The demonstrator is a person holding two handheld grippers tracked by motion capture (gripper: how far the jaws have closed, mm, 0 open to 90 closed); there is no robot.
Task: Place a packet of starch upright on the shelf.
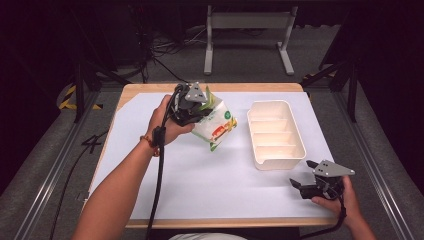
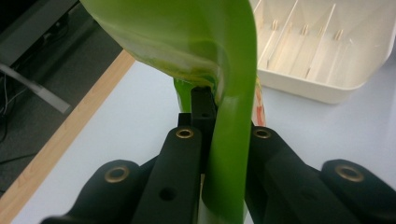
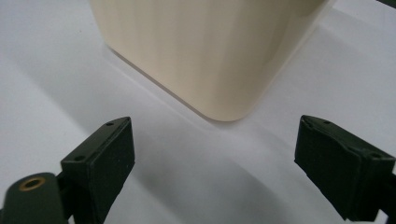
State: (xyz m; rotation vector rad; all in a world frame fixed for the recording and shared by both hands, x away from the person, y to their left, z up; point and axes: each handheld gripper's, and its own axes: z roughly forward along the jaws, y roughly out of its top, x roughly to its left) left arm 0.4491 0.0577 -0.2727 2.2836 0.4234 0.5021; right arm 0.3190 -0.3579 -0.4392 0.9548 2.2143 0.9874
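Observation:
A white and green snack bag (image 1: pixel 216 122) hangs above the white sheet, left of the cream divided tray (image 1: pixel 275 134). My left gripper (image 1: pixel 202 106) is shut on the bag's green top edge (image 2: pixel 229 121), with both jaws pressed against the film. In the left gripper view the tray (image 2: pixel 327 51) lies ahead to the right. My right gripper (image 1: pixel 303 175) rests low near the table's front right, just in front of the tray's near corner (image 3: pixel 219 60). Its jaws stand wide apart with nothing between them (image 3: pixel 215 163).
A white sheet (image 1: pixel 200 175) covers most of the wooden table (image 1: pixel 150 89). The tray has several inner dividers. Beyond the table stand a grey metal frame (image 1: pixel 247 30) and cables on the dark floor.

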